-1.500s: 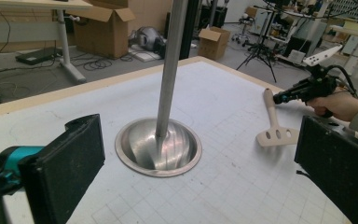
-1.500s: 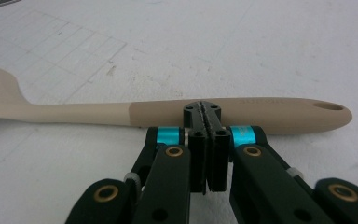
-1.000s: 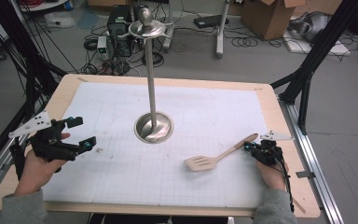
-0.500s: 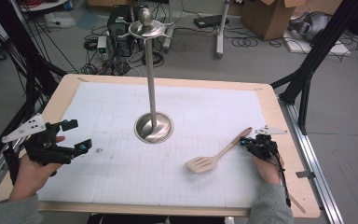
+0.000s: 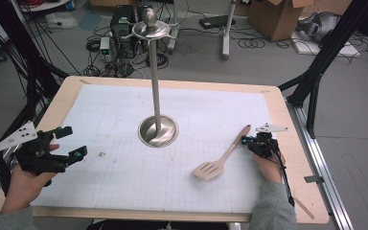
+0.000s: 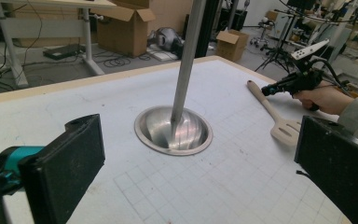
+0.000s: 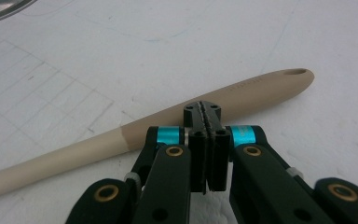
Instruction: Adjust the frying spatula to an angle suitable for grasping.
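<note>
A beige slotted spatula (image 5: 223,158) lies on the white grid mat, right of centre, with its handle pointing away to the right. My right gripper (image 5: 245,141) is shut with nothing between its jaws. In the right gripper view its tip (image 7: 207,112) sits right against the side of the spatula handle (image 7: 247,91). My left gripper (image 5: 74,142) hovers open at the mat's left edge, aimed at the steel stand (image 5: 158,130). In the left gripper view its wide-apart pads (image 6: 70,161) frame the stand's base (image 6: 173,129), the spatula (image 6: 272,112) and the right gripper (image 6: 272,88).
The stand's tall pole (image 5: 155,81) rises from a round base at mid-mat and ends in a hooked top. The wooden table edge (image 5: 297,143) borders the mat. Black frame struts (image 5: 316,72) flank the table. Cables and cardboard boxes (image 5: 278,17) sit on the floor beyond.
My right gripper has moved a little left and away, and the spatula handle's end has swung the same way with it. The left gripper has barely shifted.
</note>
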`<state>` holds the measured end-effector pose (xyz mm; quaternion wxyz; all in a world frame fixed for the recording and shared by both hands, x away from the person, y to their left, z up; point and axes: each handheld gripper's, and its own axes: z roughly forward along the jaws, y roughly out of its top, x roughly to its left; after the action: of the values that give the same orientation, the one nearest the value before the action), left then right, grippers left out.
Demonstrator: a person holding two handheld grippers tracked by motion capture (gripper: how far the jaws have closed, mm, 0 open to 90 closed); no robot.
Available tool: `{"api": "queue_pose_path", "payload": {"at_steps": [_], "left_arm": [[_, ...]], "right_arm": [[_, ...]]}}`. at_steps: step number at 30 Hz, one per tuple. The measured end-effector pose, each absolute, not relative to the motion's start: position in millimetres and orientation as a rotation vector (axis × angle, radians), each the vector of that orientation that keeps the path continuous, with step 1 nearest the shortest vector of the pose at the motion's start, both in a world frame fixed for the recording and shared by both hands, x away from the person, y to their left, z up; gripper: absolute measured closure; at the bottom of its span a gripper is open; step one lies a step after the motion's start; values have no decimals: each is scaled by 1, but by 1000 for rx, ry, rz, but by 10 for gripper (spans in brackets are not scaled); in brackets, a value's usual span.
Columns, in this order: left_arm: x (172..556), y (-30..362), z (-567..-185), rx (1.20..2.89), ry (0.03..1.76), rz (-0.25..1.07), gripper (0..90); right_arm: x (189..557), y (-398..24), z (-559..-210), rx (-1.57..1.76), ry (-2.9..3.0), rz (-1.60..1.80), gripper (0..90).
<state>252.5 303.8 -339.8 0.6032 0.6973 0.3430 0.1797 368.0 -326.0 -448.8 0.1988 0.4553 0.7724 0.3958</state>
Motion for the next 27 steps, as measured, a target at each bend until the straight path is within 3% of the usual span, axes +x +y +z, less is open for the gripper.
{"api": "queue_pose_path", "payload": {"at_steps": [14, 27], "left_arm": [[256, 307, -340, 1603, 800, 411, 20], [259, 303, -343, 1621, 796, 401, 20]], "right_arm": [[361, -325, -436, 1257, 2143, 1276, 899], [353, -287, -441, 1064, 2359, 1240, 899]]}}
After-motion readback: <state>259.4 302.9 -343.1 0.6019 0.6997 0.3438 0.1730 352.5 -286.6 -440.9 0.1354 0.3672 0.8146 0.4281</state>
